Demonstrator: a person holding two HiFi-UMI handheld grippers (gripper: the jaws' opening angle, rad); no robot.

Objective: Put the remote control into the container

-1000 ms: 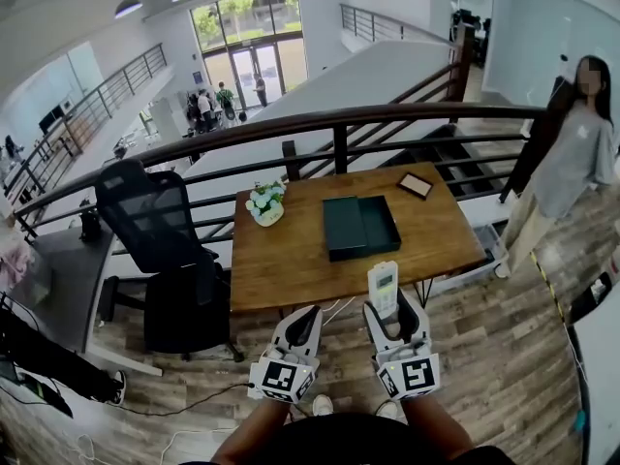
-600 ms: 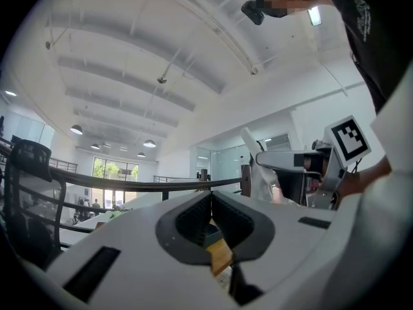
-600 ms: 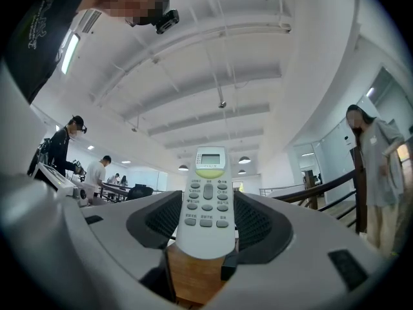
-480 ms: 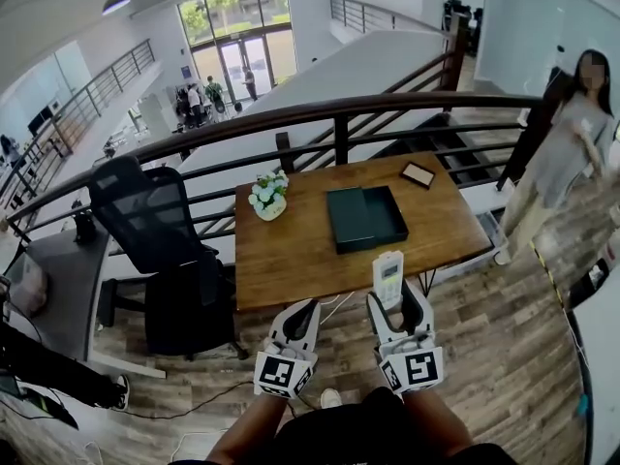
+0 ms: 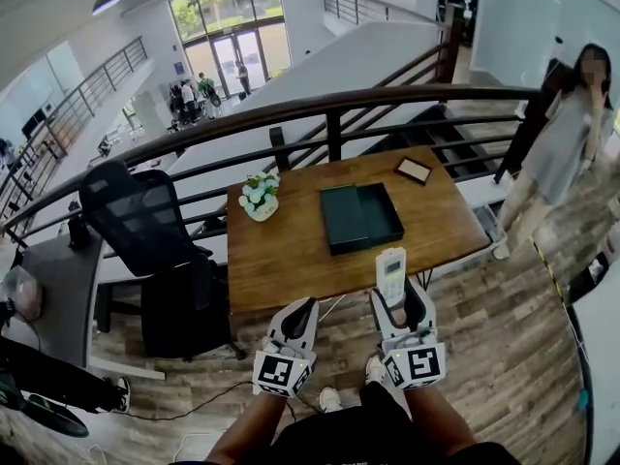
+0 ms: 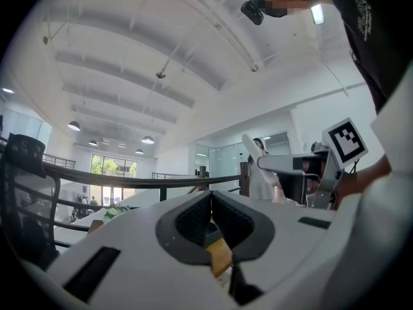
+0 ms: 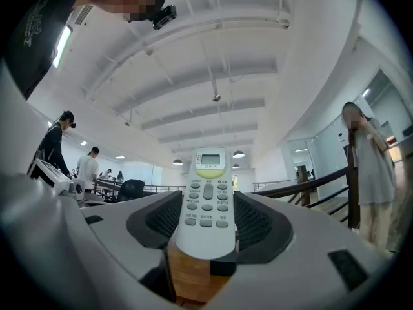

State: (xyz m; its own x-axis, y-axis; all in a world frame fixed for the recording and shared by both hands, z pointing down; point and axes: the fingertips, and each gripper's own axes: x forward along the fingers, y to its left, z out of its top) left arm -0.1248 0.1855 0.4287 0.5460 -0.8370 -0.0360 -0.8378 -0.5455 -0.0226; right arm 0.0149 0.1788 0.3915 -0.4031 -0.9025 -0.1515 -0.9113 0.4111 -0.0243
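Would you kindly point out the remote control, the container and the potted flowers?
remote control (image 5: 391, 275), head view, middle of its button face.
container (image 5: 376, 216), head view, bare inner floor.
potted flowers (image 5: 258, 193), head view, the white blooms.

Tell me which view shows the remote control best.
The right gripper view: the remote control sits between the jaws, buttons and display facing the camera. The head view shows it small; the left gripper view gives no clear sight of it.
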